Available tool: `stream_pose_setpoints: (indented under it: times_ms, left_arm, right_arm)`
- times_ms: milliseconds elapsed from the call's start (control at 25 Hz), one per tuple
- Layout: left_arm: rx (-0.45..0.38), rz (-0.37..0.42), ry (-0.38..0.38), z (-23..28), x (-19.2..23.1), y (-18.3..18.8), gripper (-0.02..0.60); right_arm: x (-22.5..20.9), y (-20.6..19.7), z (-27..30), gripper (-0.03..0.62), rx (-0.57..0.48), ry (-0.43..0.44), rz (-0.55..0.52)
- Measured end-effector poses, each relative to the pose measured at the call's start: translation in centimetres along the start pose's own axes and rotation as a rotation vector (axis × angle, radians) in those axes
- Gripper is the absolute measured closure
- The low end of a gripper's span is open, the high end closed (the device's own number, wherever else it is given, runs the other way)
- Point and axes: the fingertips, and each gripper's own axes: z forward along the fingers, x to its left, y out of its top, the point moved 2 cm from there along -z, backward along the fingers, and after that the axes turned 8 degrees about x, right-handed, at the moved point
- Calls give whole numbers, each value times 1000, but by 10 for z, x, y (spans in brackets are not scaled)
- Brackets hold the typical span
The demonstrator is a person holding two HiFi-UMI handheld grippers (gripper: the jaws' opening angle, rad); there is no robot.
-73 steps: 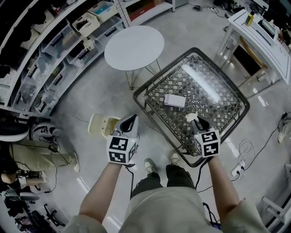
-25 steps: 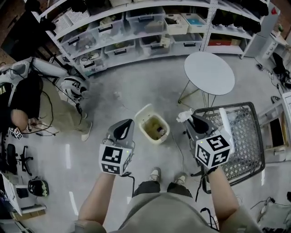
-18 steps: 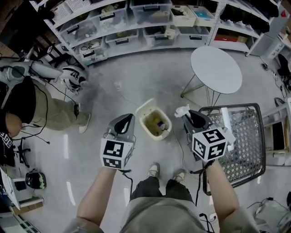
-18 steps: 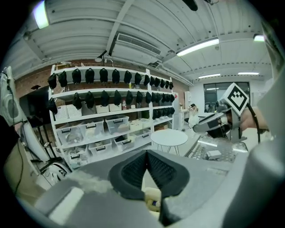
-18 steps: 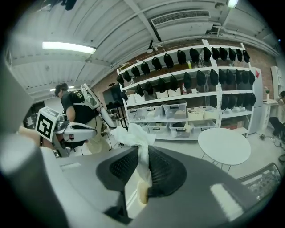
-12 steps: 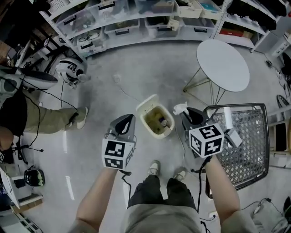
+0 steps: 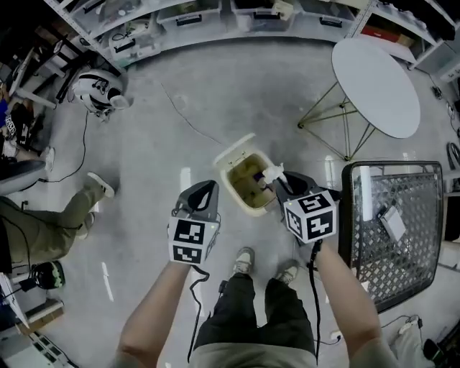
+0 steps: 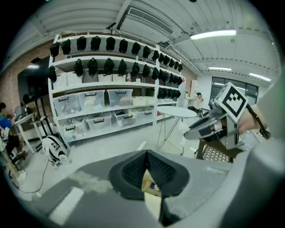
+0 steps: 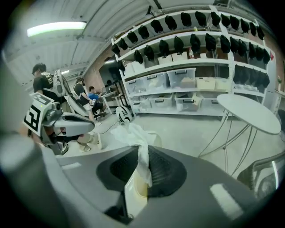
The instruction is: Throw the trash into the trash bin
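A cream open trash bin [image 7: 244, 180] stands on the grey floor with some trash inside. My right gripper [image 7: 277, 180] is shut on a crumpled white tissue [image 7: 273, 172], which hangs over the bin's right rim. In the right gripper view the tissue [image 9: 131, 133] sticks up out of the closed jaws [image 9: 140, 151], with the bin's rim [image 9: 154, 136] just behind. My left gripper [image 7: 204, 188] hovers just left of the bin, shut and empty. In the left gripper view its jaws [image 8: 146, 154] meet at the tip, and the right gripper [image 8: 202, 129] shows at the right.
A round white table [image 7: 374, 86] and a wire-mesh cart [image 7: 395, 230] stand to the right. Shelves with plastic boxes [image 7: 180, 18] line the far wall. A helmet [image 7: 97, 90] and a seated person's leg [image 7: 43, 215] are at the left. The holder's shoes [image 7: 244, 260] are below the bin.
Both grippers have sunk towards the floor and closed in on the bin. The right gripper has carried the tissue from right of the bin to over its rim.
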Motion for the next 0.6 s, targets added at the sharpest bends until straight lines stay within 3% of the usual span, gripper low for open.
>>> stream_pose_setpoints:
  times_ms: [600]
  left_arm:
    - [185, -119, -60, 121, 4, -148, 580]
  right_arm:
    - [-31, -141, 175, 522, 247, 3, 55]
